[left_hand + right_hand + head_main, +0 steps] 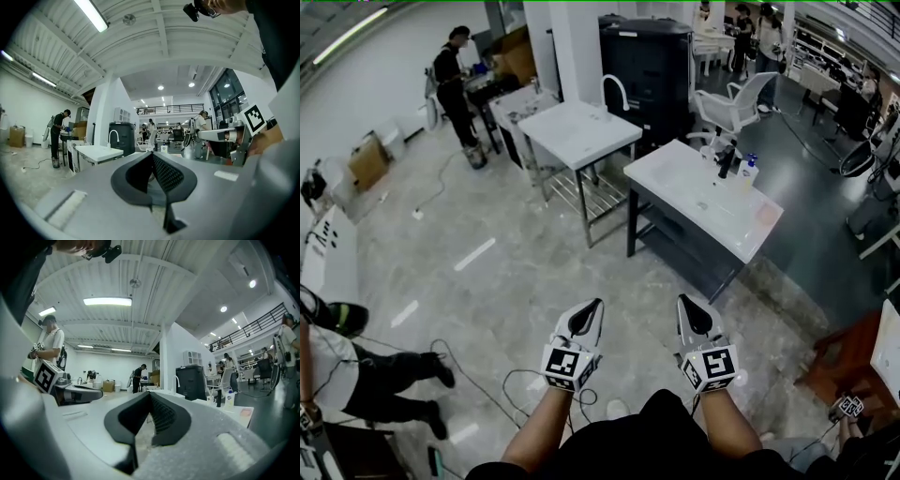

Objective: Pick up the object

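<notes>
Left gripper (592, 312) and right gripper (690, 312) are held side by side above the floor (506, 281), each with its jaws closed together on nothing, and are pointed toward a white table (686, 180).

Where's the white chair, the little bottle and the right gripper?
white chair (757, 91): head view, on its backrest.
bottle (749, 173): head view, on its body.
right gripper (686, 305): head view, between its shut fingertips.

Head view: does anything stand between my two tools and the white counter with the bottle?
Nothing visible does. Only floor lies between the left tool, the right tool and the counter holding the bottle.
</notes>
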